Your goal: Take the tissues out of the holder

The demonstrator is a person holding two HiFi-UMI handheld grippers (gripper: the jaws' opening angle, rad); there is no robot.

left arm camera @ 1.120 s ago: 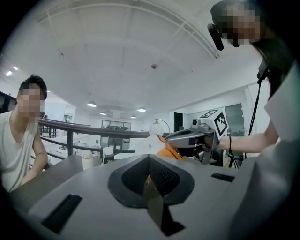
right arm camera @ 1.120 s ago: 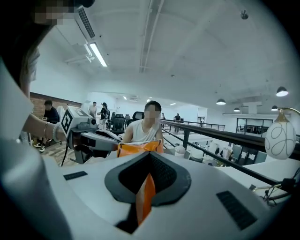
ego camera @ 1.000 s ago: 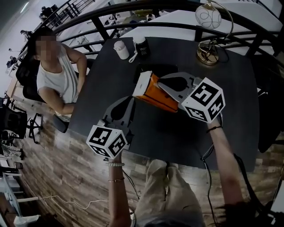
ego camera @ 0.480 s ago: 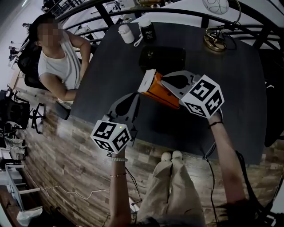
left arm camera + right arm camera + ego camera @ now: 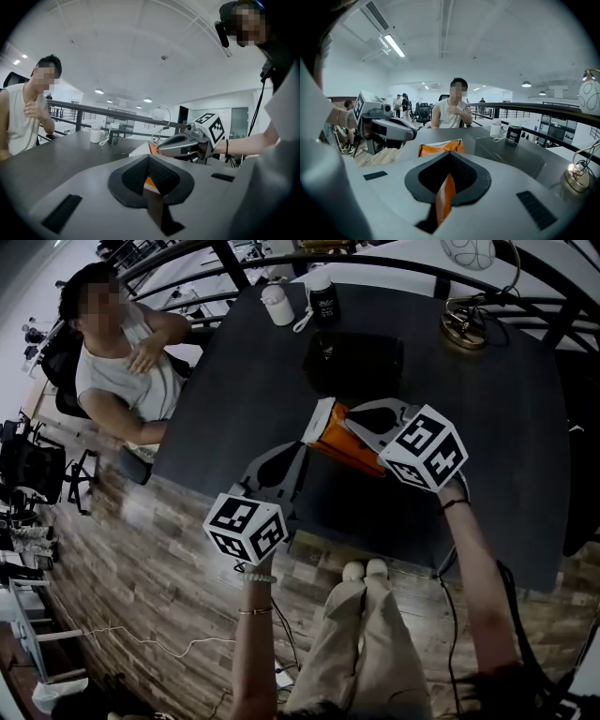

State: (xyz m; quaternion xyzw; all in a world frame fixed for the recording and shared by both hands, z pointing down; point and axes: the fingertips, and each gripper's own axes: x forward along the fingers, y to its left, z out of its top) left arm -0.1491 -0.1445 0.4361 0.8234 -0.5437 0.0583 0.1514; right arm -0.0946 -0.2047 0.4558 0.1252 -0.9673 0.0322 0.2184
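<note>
1. The right gripper [image 5: 345, 421] is clamped along the top of the orange holder [image 5: 339, 446]. In the right gripper view an orange strip fills the slit between its jaws.
2. The holder lies slantwise over the near middle of the dark table [image 5: 234, 390]. The white tissues [image 5: 319, 422] show at its left end. Whether it touches the tabletop cannot be told.
3. The left gripper [image 5: 301, 452] meets the lower corner of that end. Its jaws are drawn narrow, with a sliver of orange and white pinched between them.
4. Just behind the holder lies a black box [image 5: 354, 362], the nearest thing in the way on the far side.
5. Near the far edge stand a white cup [image 5: 277, 306] and a dark can [image 5: 324, 298], with a white cord [image 5: 302, 322] between them. All three are well apart from the grippers.
6. A lamp [image 5: 464, 329] with a brass base stands at the far right.
7. A seated person [image 5: 127, 371] is at the table's left edge, one hand at the chest.
8. The near edge runs just under the left gripper. Its marker cube [image 5: 246, 526] hangs past the edge over the wooden floor [image 5: 141, 568].
9. Bare tabletop lies to the right of the right gripper and to the left of the left one. A black railing [image 5: 525, 285] curves behind the far edge.
</note>
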